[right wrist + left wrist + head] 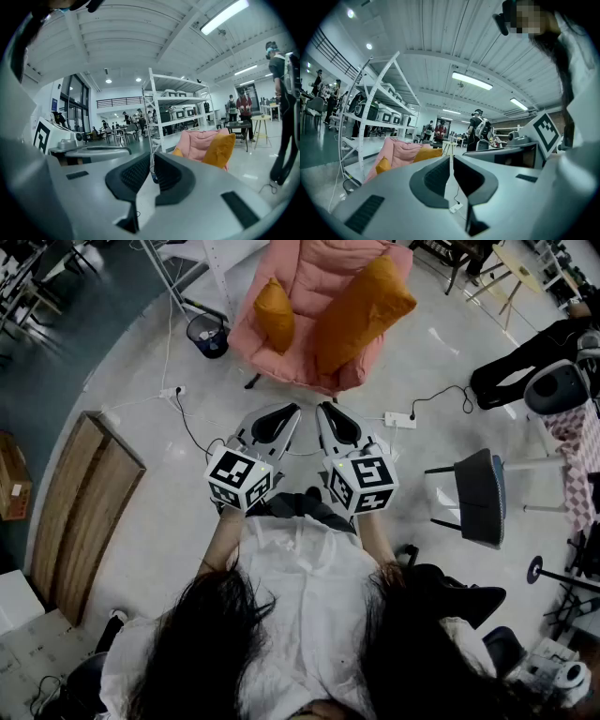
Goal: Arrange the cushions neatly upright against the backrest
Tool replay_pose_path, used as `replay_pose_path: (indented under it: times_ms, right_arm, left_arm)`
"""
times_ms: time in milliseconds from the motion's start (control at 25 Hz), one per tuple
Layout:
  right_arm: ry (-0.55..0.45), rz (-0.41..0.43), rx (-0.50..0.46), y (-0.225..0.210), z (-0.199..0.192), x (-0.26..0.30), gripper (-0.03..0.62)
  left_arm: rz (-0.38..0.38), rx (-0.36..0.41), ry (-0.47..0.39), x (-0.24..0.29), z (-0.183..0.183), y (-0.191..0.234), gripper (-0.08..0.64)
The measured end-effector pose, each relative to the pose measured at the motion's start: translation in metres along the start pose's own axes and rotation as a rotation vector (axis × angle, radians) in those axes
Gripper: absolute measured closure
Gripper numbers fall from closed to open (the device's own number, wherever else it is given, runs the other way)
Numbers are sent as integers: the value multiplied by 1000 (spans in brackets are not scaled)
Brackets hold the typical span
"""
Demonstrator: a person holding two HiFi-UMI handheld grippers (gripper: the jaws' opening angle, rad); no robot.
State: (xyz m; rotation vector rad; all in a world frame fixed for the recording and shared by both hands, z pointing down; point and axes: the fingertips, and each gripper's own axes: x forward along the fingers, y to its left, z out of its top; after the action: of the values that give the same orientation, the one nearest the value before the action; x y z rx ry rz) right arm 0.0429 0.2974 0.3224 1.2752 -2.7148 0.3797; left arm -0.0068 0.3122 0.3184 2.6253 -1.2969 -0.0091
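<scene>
The left gripper has its jaws pressed together with nothing between them, and so does the right gripper. They are held side by side, pointing across the floor toward a pink armchair, well apart from it. On its seat, the small orange cushion leans at the head view's left side. The large orange cushion slants across the right.

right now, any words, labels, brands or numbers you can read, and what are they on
No readable text anywhere.
The left gripper and right gripper carry only black-and-white square markers, no letters.
The pale label on the cardboard box is too small to read.
</scene>
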Motion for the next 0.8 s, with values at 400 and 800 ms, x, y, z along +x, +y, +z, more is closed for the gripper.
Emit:
replay_pose_path:
  times_ms: [400,800]
  right_arm:
    - [-3,-20,3,2,-6,1,548]
    - [16,-48,60,11,-18,9,548]
  left_arm:
    - [15,18,46,-10,-9,8,525]
    - [12,50,83,-30,-16,25,525]
